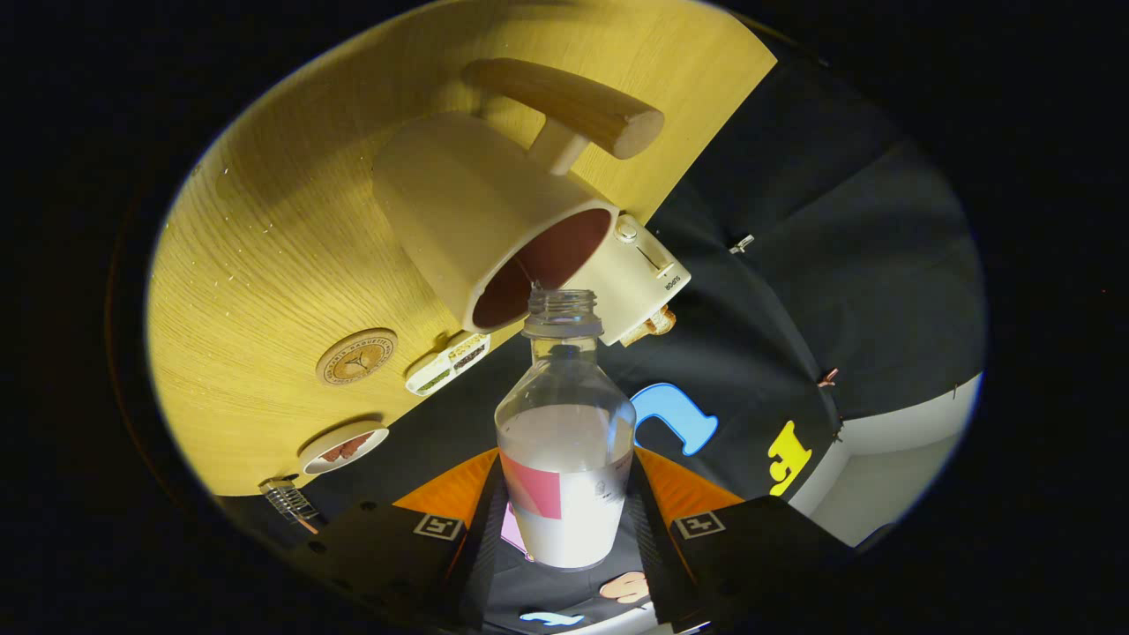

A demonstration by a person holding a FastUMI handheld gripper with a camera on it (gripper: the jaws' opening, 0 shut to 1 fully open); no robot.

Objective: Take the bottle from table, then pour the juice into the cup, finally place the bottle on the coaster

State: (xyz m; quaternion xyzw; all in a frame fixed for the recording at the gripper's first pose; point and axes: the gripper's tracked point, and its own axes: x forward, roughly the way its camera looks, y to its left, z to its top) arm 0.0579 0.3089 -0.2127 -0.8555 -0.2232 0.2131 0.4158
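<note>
bottle [565, 441], uncapped, half full of white liquid, clamped in hand-held gripper [564, 520].

Gripper [564, 529] clamps bottle [564, 459], mouth at cup [494, 229] rim.

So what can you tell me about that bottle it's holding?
The bottle is clear plastic, uncapped, with a threaded neck and a pink and silver label low on its body. White liquid fills roughly its lower half. It sits between the two fingers of the gripper, which press on its sides. Its open mouth reaches the rim of the cream cup, which has a wooden handle and a dark inside. No liquid is seen leaving the mouth.
</note>
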